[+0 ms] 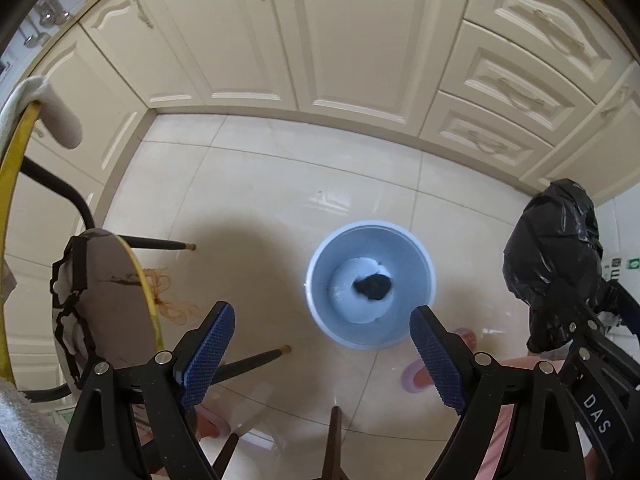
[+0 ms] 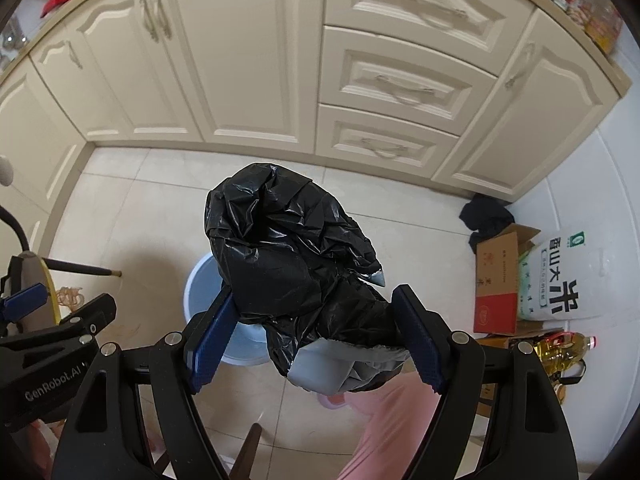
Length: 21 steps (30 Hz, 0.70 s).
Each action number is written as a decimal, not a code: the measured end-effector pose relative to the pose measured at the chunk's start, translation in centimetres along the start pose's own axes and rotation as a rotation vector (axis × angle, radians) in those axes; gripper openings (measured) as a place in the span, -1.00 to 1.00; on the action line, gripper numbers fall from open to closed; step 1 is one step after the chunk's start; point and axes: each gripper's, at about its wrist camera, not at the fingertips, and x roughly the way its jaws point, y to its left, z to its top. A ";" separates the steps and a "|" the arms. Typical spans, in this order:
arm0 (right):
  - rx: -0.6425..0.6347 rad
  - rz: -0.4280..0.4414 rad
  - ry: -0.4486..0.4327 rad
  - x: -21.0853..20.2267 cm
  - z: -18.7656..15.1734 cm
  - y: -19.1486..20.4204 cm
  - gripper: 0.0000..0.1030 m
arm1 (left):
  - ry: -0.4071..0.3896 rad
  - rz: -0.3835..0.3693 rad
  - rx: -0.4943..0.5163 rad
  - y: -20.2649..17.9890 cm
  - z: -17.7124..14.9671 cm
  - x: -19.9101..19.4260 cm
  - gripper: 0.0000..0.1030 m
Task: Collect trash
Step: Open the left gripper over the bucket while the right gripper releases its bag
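A round light-blue bin [image 1: 320, 252] stands on the pale tiled floor, with a small black scrap [image 1: 372, 286] lying on its bottom. My left gripper [image 1: 320, 312] hangs over the bin's near rim, pointing steeply down, jaws wide and nothing between them. To its right, my right gripper [image 2: 314, 296] is shut on a crumpled black trash bag [image 2: 288, 248] with a grey-white piece showing at its lower end. The bag [image 1: 556, 248] hangs above the floor, right of the bin. In the right wrist view the bag hides most of the bin [image 2: 200, 280].
A yellow-rimmed chair [image 1: 120, 280] with black legs stands left of the bin, an orange tangle [image 1: 172, 300] beside it. Cream cabinets [image 2: 248, 60] line the back. A cardboard box [image 2: 500, 276], rice sack [image 2: 560, 280], oil bottle [image 2: 560, 352] and black cloth [image 2: 486, 212] sit right. A pink trouser leg [image 2: 392, 420] is below.
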 end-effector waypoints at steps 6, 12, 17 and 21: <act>-0.005 0.088 -0.009 -0.4 0.4 1.7 0.65 | -0.006 0.039 -0.027 1.4 -0.7 -0.4 0.69; 0.045 0.122 0.035 -0.5 0.4 1.7 0.86 | -0.006 0.032 -0.047 2.0 -1.2 -0.9 0.69; 0.041 0.087 0.049 -0.5 0.0 2.0 0.86 | -0.013 0.016 -0.045 2.6 -1.7 -1.6 0.69; 0.026 0.067 0.040 -1.0 -0.2 1.8 0.86 | -0.021 0.004 -0.043 3.3 -2.2 -2.3 0.69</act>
